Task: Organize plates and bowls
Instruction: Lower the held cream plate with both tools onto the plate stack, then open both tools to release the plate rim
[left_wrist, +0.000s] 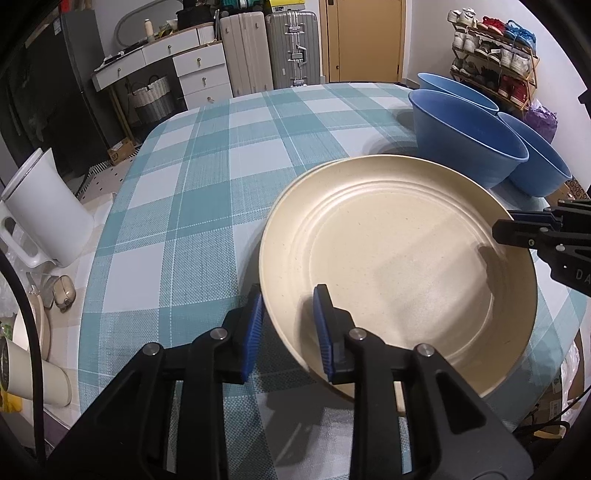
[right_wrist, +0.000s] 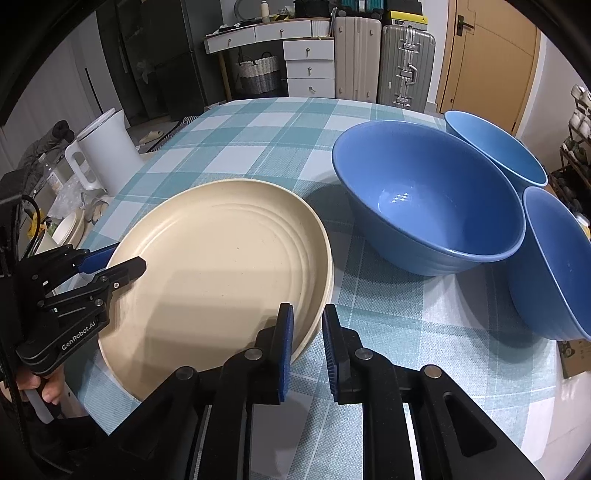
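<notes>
The left gripper (right_wrist: 110, 260) carried the white lettering "GenRobot.AI" along its black body, seen from the right wrist camera; in the left wrist view the right gripper (left_wrist: 513, 227) showed only the letters "DA" at the frame edge. No other writing could be read with confidence.

A cream plate (right_wrist: 218, 273) sat on another like it, the lower rim just showing, on the bench (right_wrist: 258, 129) with its teal and white checked cloth. Both tools reached in level with the plate from opposite sides. In the left wrist view the left gripper (left_wrist: 288, 325) straddled the near rim, one blue-padded finger outside and one inside, with a gap showing to the plate wall, so the fingers stood apart. The right gripper (right_wrist: 308, 332) likewise had its fingers apart, one over the plate's rim and the other over the cloth just beside it. A hand (right_wrist: 44, 387) gripped the left tool's handle at the lower left.

Three blue bowls stood to the plate's right: a large bowl (right_wrist: 424, 199) nearest, a far bowl (right_wrist: 495, 147) behind it, and a near bowl (right_wrist: 554, 266) at the bench edge, all crowded close together.
</notes>
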